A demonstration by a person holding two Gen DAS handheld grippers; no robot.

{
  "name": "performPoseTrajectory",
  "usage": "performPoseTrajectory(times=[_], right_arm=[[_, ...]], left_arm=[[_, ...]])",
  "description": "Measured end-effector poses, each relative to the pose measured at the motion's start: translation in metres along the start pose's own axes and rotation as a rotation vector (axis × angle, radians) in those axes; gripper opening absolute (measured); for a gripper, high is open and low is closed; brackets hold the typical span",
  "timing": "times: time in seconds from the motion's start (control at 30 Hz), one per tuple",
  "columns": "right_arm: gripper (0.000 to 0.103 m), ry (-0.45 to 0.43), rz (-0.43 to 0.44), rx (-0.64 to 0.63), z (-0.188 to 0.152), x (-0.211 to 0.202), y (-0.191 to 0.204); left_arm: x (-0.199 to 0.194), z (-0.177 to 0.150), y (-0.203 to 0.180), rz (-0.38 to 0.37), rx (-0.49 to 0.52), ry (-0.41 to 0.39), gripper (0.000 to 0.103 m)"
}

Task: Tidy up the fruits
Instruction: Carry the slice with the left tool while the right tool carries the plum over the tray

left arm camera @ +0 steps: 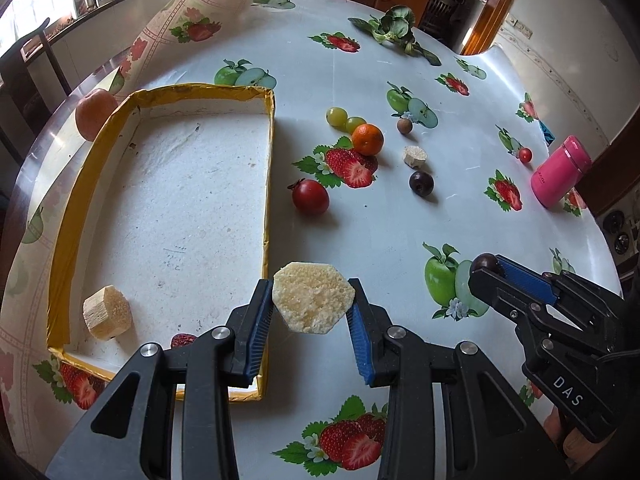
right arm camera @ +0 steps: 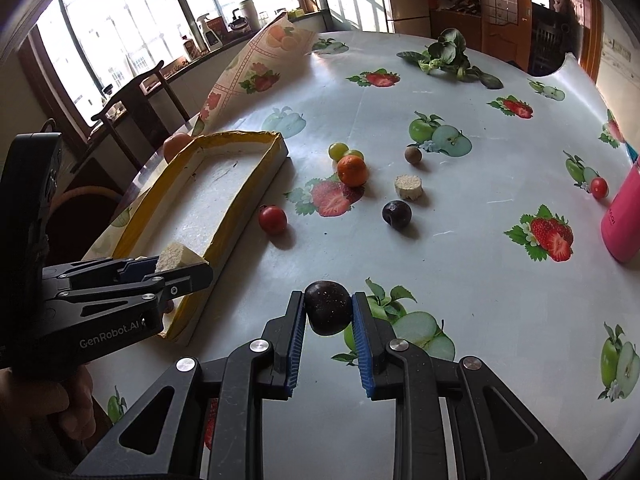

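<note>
My left gripper (left arm camera: 312, 304) is shut on a pale hexagonal sugarcane slice (left arm camera: 313, 302), held above the near right corner of the yellow-rimmed tray (left arm camera: 271, 152). My right gripper (right arm camera: 329, 312) is shut on a dark round fruit (right arm camera: 328, 307), lifted over the tablecloth; the same gripper (left arm camera: 486, 268) shows at the right in the left wrist view. Inside the tray lie another sugarcane chunk (left arm camera: 107, 317) and a small dark red fruit (left arm camera: 183, 339). Loose on the table are a red fruit (left arm camera: 310, 197), an orange (left arm camera: 367, 139), two green grapes (left arm camera: 344, 119), a dark plum (left arm camera: 421, 183), a sugarcane piece (left arm camera: 415, 156) and a brown longan (left arm camera: 404, 125).
A pink bottle (left arm camera: 560, 171) lies at the right edge, with a cherry tomato (left arm camera: 525, 155) near it. Leafy greens (left arm camera: 394, 26) rest at the far side. An orange-red fruit (left arm camera: 95, 114) sits behind the tray's far left corner. A chair (right arm camera: 136, 100) stands beyond the table.
</note>
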State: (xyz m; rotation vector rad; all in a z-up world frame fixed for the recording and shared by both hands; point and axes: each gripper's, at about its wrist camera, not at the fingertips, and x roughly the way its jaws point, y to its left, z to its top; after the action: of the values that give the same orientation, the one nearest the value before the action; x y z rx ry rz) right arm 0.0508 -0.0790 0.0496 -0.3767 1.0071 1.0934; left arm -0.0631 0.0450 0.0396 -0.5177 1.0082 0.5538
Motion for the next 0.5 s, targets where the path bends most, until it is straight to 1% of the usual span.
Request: performPoseTrajectory(times=[0.5], right_arm=[[0.023,0.011,0.052,-0.079,0.007,0.01,0.043]], left_arm=[[-0.011,-0.011,0.042,0.023,-0.071,-0.014,0.034]])
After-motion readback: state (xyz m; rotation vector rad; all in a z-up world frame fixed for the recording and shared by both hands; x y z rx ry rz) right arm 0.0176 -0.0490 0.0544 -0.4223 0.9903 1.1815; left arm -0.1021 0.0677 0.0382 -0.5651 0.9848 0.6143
